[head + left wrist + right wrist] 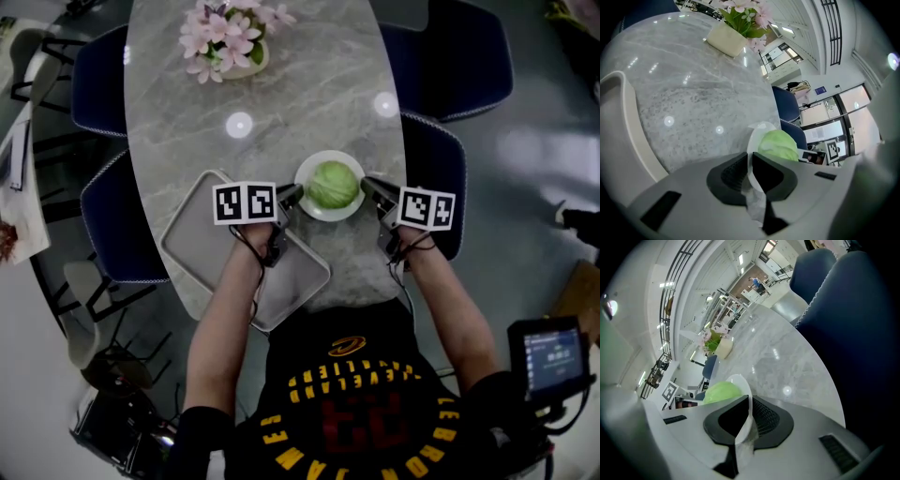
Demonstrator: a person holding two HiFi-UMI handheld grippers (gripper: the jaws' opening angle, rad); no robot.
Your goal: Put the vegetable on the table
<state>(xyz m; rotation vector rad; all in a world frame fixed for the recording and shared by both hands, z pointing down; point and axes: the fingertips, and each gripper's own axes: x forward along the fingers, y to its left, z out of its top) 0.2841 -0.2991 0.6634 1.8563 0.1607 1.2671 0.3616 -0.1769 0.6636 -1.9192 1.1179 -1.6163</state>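
Observation:
A green cabbage (332, 184) lies in a white plate (305, 205) over the near part of the marble table (300, 103). My left gripper (292, 198) is shut on the plate's left rim, and my right gripper (368, 187) is shut on its right rim. In the left gripper view the rim (754, 140) stands pinched between the dark pads, with the cabbage (778, 144) just beyond. The right gripper view shows the same: the plate rim (745, 389) sits between the pads and the cabbage (723, 392) is to the left. Whether the plate touches the table I cannot tell.
A grey tray (202, 239) lies on the table's near left corner, under my left gripper. A pot of pink flowers (225, 42) stands at the far end. Dark blue chairs (450, 56) flank the table on both sides. A monitor (553, 356) hangs near my right arm.

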